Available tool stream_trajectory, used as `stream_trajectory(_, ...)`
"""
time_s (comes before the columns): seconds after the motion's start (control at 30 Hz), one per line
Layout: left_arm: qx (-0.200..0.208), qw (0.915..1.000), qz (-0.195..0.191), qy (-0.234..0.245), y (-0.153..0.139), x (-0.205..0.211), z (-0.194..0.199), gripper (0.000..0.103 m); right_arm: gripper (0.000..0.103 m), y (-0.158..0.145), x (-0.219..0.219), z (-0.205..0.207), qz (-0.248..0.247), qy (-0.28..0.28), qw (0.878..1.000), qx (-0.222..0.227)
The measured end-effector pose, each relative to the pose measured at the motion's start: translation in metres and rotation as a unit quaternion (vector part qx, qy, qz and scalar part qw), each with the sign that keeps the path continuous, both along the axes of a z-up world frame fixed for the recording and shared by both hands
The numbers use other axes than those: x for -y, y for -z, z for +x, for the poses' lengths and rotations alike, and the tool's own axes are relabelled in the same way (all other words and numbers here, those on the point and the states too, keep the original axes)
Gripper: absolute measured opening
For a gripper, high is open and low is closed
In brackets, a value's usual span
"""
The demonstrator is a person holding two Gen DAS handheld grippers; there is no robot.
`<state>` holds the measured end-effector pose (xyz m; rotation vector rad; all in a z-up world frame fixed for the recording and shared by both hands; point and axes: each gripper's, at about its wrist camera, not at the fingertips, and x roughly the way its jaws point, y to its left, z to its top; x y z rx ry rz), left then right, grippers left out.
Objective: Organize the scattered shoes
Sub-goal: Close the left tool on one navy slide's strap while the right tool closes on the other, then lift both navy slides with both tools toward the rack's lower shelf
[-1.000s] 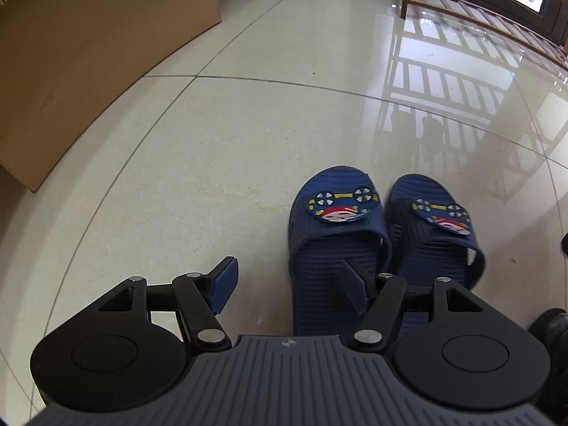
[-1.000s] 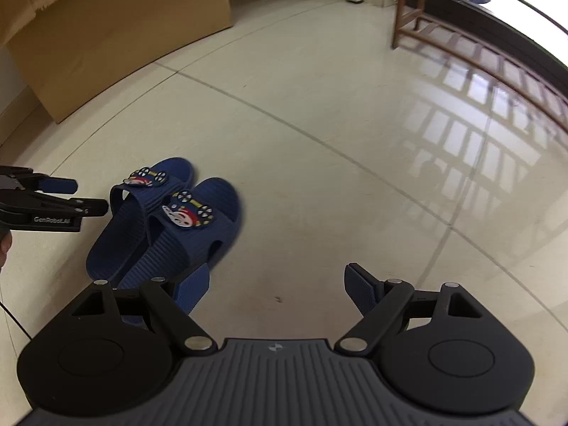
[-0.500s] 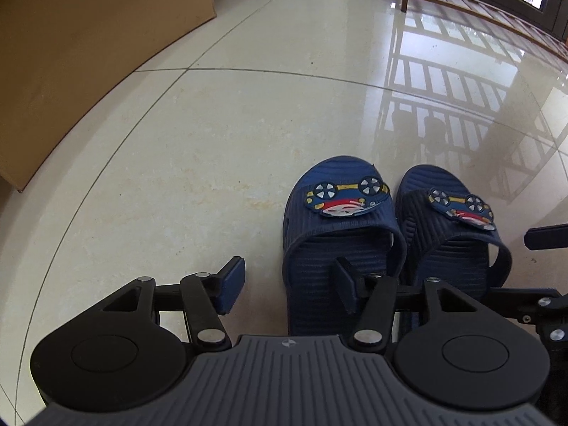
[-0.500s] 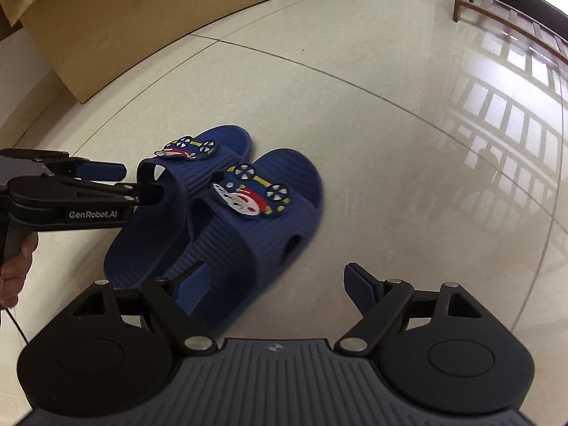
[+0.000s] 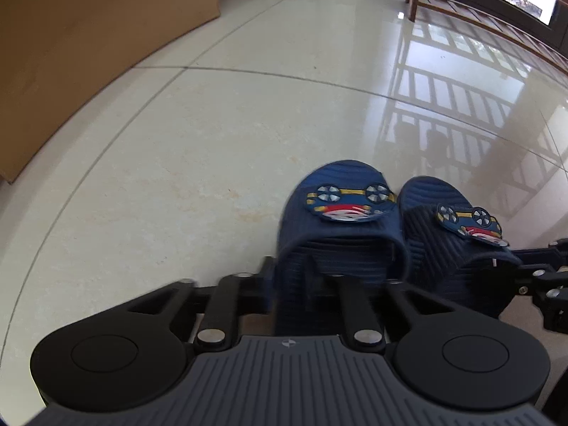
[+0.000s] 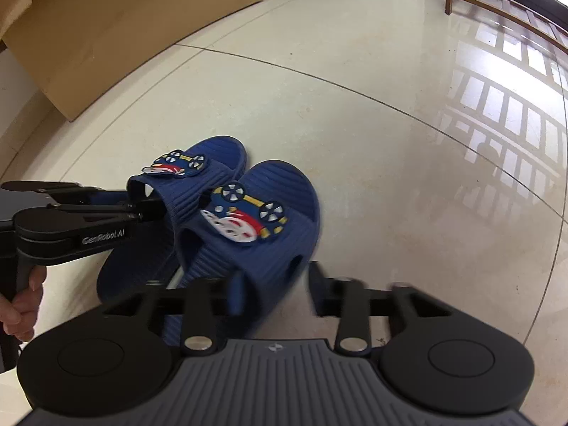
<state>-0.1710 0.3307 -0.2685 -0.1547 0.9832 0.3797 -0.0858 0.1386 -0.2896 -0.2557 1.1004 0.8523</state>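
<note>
Left wrist view: two blue slippers (image 5: 340,248) side by side.

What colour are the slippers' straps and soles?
Dark blue slippers, ribbed, each with a cartoon car patch; clearest in the right wrist view.

Left gripper (image 5: 290,277) fingertips: blurred, partly hidden by the left slipper's (image 5: 340,234) side wall; contact could not be told.
Right gripper (image 6: 273,293) fingertips: smeared with motion; grip on the right slipper (image 6: 255,234) unclear.
Slipper heels: hidden behind both gripper bodies.
Cardboard box (image 5: 81,42): cut off by the left edge.
Hand (image 6: 21,305): cropped at the left edge.
</note>
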Motion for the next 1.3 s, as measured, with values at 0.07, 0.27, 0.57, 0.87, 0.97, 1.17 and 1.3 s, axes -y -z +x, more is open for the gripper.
stream_trajectory(0.07, 0.006, 1.0, -0.005, 0.002, -0.005, 0.004, 0.001, 0.005, 0.023, -0.004, 0.003, 0.003, 0.001, 0.005, 1.0, 0.0)
stream_trajectory(0.27, 0.013, 0.9999, -0.005, 0.006, -0.025, 0.02, 0.01, 0.005, 0.021, -0.025, 0.015, 0.025, 0.001, 0.016, 1.0, 0.01)
stream_trajectory(0.57, 0.05, 0.998, -0.039, 0.003, -0.106, 0.047, 0.067, 0.005, 0.019, -0.103, 0.059, 0.081, 0.021, 0.044, 0.998, 0.046)
stream_trajectory(0.87, 0.068, 0.9951, -0.066, 0.03, -0.21, 0.085, 0.15, 0.005, 0.018, -0.204, 0.11, 0.15, 0.038, 0.111, 0.99, 0.079)
stream_trajectory(0.97, 0.077, 0.9935, -0.067, 0.052, -0.246, 0.098, 0.173, 0.005, 0.018, -0.243, 0.133, 0.169, 0.044, 0.129, 0.986, 0.092)
stream_trajectory(1.17, 0.096, 0.9894, -0.066, 0.086, -0.306, 0.131, 0.216, 0.005, 0.018, -0.307, 0.176, 0.199, 0.051, 0.164, 0.979, 0.111)
stream_trajectory(1.3, 0.103, 0.9869, -0.065, 0.105, -0.331, 0.153, 0.239, 0.005, 0.018, -0.337, 0.204, 0.218, 0.05, 0.193, 0.973, 0.113)
